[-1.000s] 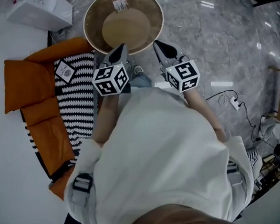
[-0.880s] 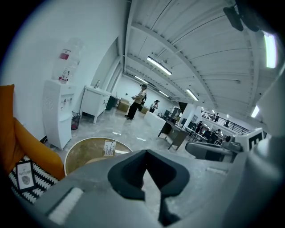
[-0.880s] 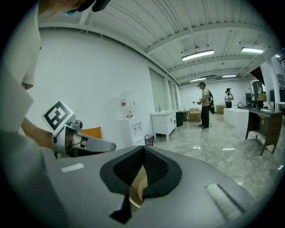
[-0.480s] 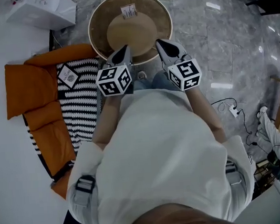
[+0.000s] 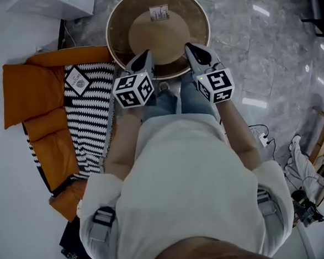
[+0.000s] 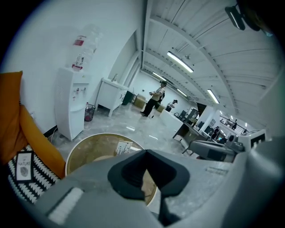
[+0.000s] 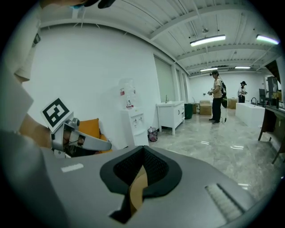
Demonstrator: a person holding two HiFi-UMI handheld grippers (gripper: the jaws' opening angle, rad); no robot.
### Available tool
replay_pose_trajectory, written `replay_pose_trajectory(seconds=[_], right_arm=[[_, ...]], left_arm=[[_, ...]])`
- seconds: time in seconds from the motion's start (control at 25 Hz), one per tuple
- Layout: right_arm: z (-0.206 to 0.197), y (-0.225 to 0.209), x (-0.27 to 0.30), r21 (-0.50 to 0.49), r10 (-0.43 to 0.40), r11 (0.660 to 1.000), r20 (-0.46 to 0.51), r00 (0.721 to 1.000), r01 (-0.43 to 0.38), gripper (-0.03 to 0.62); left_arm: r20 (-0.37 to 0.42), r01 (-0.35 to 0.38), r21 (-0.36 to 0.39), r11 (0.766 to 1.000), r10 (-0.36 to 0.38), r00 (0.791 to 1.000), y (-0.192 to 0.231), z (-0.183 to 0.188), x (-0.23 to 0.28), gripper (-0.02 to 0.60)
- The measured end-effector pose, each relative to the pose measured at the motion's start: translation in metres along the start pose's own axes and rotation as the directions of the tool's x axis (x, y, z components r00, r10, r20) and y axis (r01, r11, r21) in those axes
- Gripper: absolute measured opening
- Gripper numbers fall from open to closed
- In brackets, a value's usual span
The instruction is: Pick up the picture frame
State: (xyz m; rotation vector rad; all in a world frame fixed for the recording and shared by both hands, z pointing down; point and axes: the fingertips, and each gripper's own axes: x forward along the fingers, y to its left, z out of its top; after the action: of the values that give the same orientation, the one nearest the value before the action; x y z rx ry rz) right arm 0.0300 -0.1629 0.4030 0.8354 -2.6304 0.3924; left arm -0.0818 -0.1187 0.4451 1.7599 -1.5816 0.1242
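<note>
left gripper [image 5: 143, 57] + right gripper [image 5: 194, 48]: 2 | round frame [image 5: 144, 36]: 1 | orange cushion [image 5: 29, 91]: 1 | striped rug [image 5: 92, 120]: 1 | people [image 7: 217, 95]: 2, maybe more

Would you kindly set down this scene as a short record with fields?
Round tan tray: on the grey floor, paper label inside
Left gripper: shut, empty, tip over the tray's near rim in the head view
Right gripper: shut, empty, likewise
Orange cushion: left of the tray, black-and-white striped throw lying on it

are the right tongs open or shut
Shut: the right tongs have their tips together in the right gripper view, nothing gripped.
</note>
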Motion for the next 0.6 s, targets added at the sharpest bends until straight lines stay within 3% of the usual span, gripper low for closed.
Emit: replay_pose_trajectory(seconds=[0.6], right_arm=[[-0.043, -0.071, 0.115, -0.029, 0.101, 0.994, -0.112, 0.989, -0.104, 0.0]], left_arm=[[-0.022, -0.104, -0.098, 0.99, 0.102, 0.995, 0.056, -0.009, 0.107, 0.001]])
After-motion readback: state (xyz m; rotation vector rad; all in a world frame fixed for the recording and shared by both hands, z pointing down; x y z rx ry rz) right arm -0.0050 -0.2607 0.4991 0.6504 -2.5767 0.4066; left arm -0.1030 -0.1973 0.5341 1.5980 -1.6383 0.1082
